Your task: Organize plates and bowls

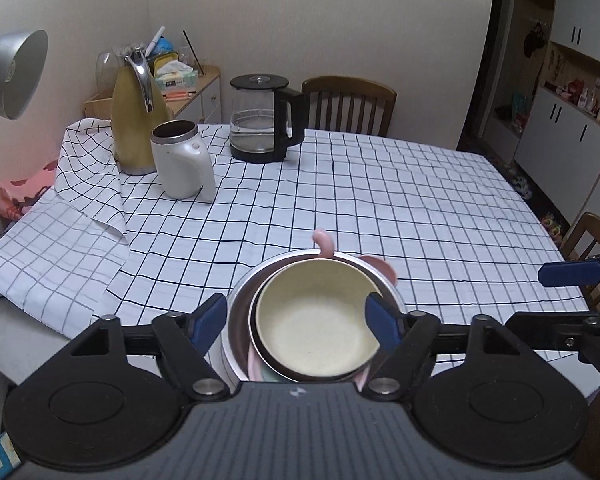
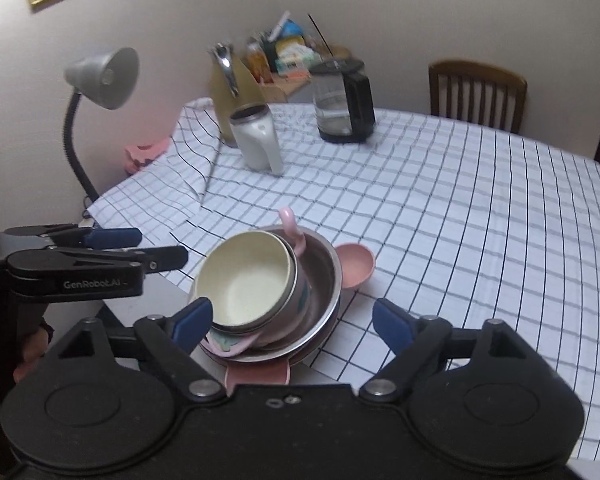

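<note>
A stack of dishes sits at the near edge of the checked tablecloth [image 1: 380, 200]. A cream bowl [image 1: 316, 320] lies tilted on top, inside a steel bowl [image 1: 240, 304], with pink pieces under and behind it. In the right wrist view the cream bowl [image 2: 244, 276] rests in a patterned pink cup, within the steel bowl [image 2: 324, 276], on a pink plate [image 2: 260, 376]. A pink spoon-shaped dish [image 2: 354, 264] lies beside it. My left gripper [image 1: 296, 318] is open around the stack. My right gripper [image 2: 292, 320] is open, its left finger at the cream bowl's rim.
At the far left of the table stand a white jug [image 1: 180, 160], a yellow thermos [image 1: 136, 120] and a glass kettle [image 1: 264, 116]. A desk lamp [image 2: 100, 80] stands at the left. Wooden chairs [image 1: 348, 104] stand behind and to the right.
</note>
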